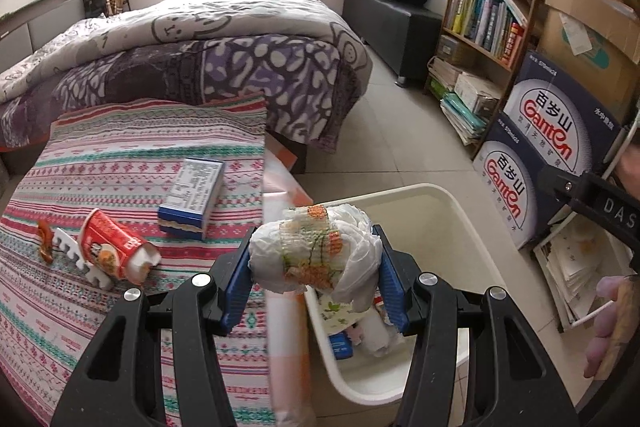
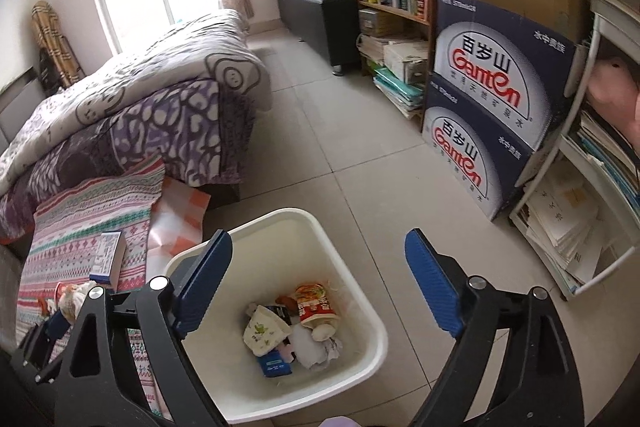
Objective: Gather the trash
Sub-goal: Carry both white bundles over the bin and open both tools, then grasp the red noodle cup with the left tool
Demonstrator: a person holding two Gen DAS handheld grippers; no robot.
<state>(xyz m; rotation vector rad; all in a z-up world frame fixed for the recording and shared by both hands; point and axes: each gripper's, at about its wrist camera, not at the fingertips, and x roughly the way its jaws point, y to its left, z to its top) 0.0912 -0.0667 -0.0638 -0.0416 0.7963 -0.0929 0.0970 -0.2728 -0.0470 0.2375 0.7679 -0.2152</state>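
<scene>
Trash first: a rolled, taped diaper bundle (image 1: 316, 251), white with orange-and-green print, sits clamped between the blue pads of the left gripper (image 1: 316, 267). Its long axis runs across the jaws, pad to pad, with the loose white end drooping toward 4 o'clock. Jaws at a middling gap, pressed on both ends of the bundle.

Where it hangs: over the near-left rim of the white waste bin (image 1: 460, 211). In the left wrist view the bin's opening lies at 4 to 5 o'clock from the bundle, close below. Judgement: the bundle is only just over the bin edge, so it likely needs carrying a little further toward 4 o'clock before release.

Right gripper (image 2: 320, 291): jaws wide, nothing between them, poised above the bin. Through the gap the bin floor shows a crushed red noodle cup (image 2: 316, 303), a printed paper cup (image 2: 264, 331), a small blue packet (image 2: 274, 365) and crumpled white paper (image 2: 316, 347).

Remaining on the striped cloth (image 1: 120, 155) covering the low surface beside the bed (image 1: 200, 39):
- blue-and-white carton (image 1: 192, 191), 10 o'clock from the left gripper
- red noodle cup on its side (image 1: 116, 247), 9 o'clock
- white toothed plastic piece (image 1: 84, 259) beside it
- small reddish-brown wrapper (image 1: 44, 241), too small to identify

Judgement: left hand is the nearer one to these.
</scene>
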